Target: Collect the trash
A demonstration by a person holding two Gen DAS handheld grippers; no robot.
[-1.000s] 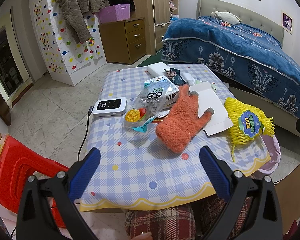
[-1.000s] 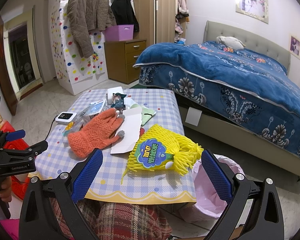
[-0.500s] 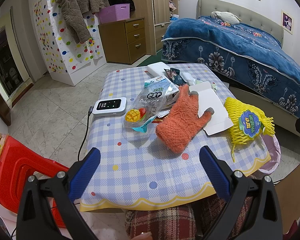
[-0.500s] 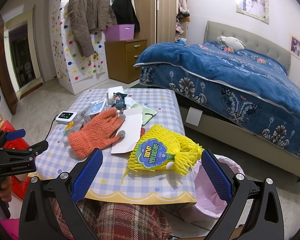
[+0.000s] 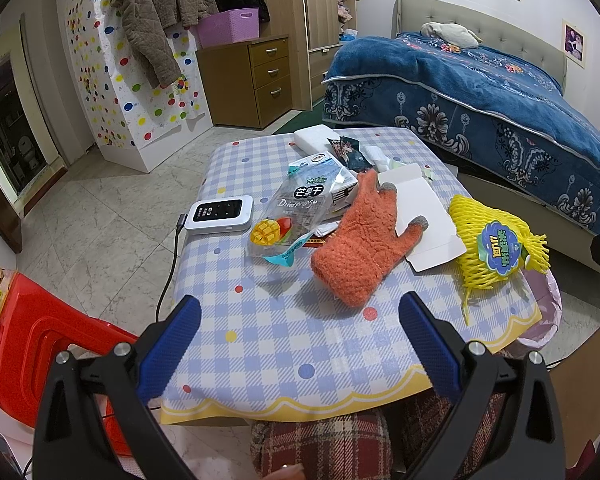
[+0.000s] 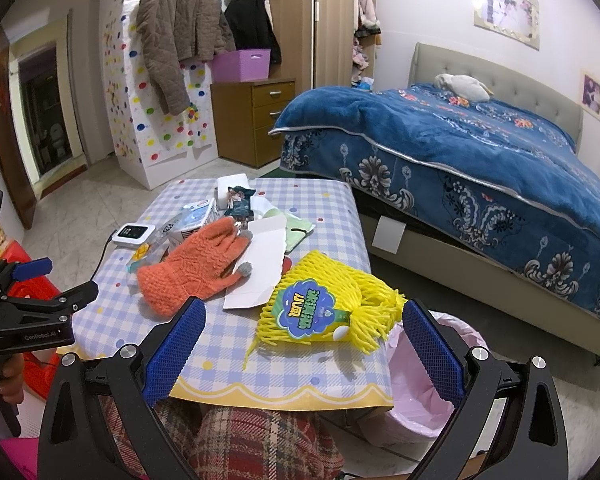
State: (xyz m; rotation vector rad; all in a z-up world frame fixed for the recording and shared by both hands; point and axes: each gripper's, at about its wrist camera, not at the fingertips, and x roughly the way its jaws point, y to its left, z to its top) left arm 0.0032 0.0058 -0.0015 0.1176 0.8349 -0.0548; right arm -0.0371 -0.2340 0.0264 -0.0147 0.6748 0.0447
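Both views bright, even indoor light; source not visible. Soft shadows under items on table (image 5: 284, 320). Sharp focus centrally. Strong fisheye bending and dark vignette at corners.

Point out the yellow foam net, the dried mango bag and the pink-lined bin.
yellow foam net (image 6: 332, 304), right wrist view, on its green label.
dried mango bag (image 5: 296, 216), left wrist view, on its clear middle.
pink-lined bin (image 6: 424, 392), right wrist view, on the liner's near wall.

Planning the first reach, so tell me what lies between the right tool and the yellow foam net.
Only bare checked tablecloth, as the right wrist view shows. The open right tool hovers at the near edge, and the yellow foam net lies just beyond.
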